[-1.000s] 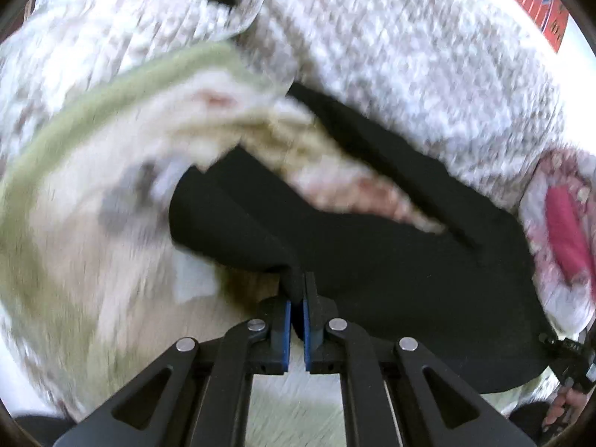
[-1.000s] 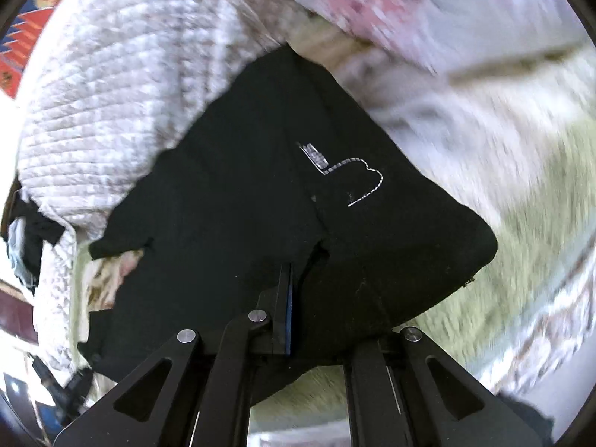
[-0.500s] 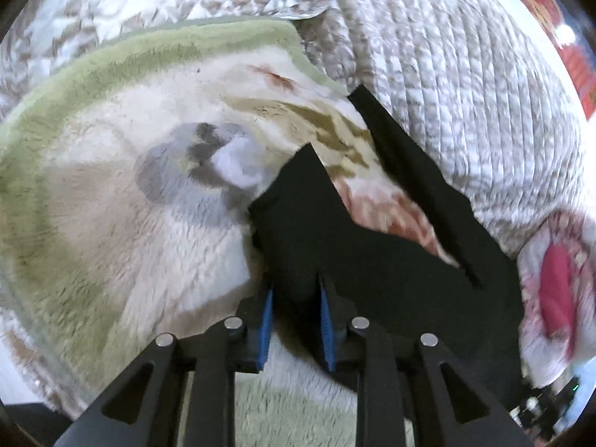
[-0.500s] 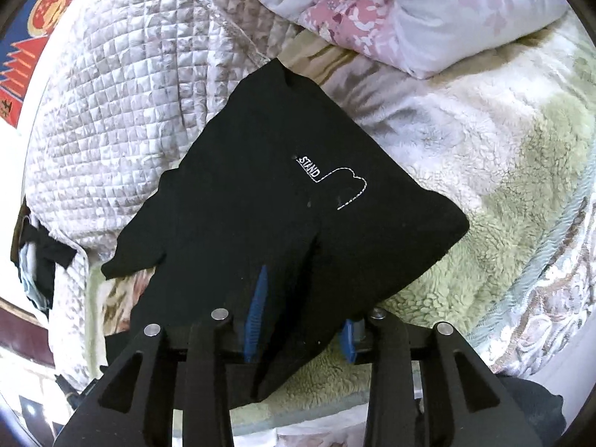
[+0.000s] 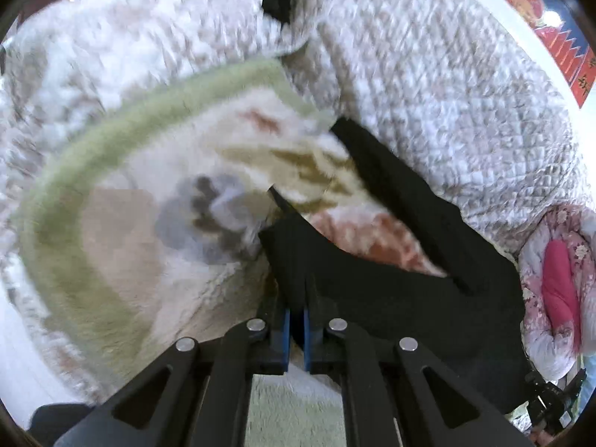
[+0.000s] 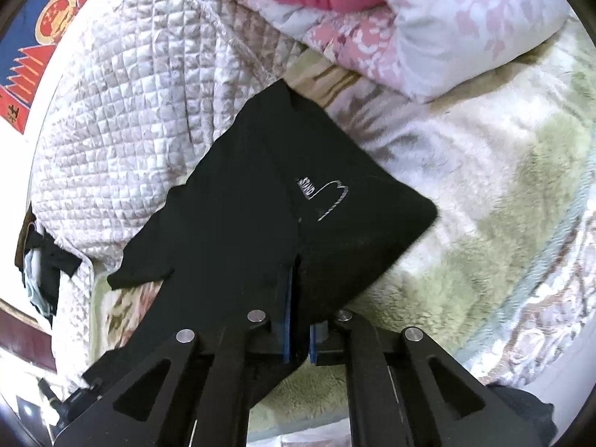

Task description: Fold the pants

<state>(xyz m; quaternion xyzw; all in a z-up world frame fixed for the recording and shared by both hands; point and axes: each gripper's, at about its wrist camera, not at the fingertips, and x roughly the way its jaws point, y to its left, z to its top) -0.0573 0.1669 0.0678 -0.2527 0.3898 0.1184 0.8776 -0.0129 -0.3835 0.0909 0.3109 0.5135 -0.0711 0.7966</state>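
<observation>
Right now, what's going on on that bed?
A person is folding black pants spread on a fuzzy green-and-cream blanket. The left gripper is shut on one edge of the fabric, and the right gripper is shut on another edge near the white stitched logo. No fold is finished yet.

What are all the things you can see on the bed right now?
pants: one, black, spread on the fleece blanket
fleece blanket: one, cream with green border, under the pants
quilt: one, white quilted, behind the pants
pillow: one, pink floral, beyond the pants
wall hanging: one, red and blue, far edge
left gripper: one, black with blue pads, shut on pants
right gripper: one, black with blue pads, shut on pants
</observation>
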